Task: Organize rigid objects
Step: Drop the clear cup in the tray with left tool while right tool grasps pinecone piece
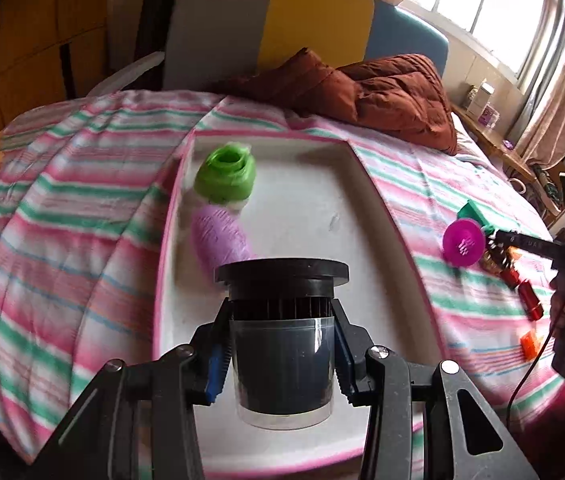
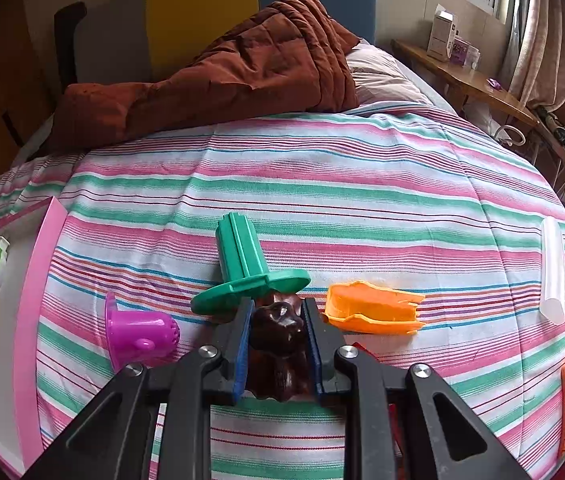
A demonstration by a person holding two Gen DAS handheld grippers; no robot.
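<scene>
Left claw [image 1: 282,336] clamps the dark cylindrical plastic canister [image 1: 282,344] above the pink-rimmed white tray [image 1: 366,184]; beyond it, green and lilac pieces already sit inside. Right claw [image 2: 276,340] clenches the brown carved figurine [image 2: 278,344]; several toys beside it remain on the bed.

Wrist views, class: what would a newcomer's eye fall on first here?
First, the left tongs clamped on a black flanged cylinder, held over the pink-rimmed tray. Next, the right tongs shut on a dark brown figurine on the striped bedspread, with a green flanged piece just behind.
</scene>
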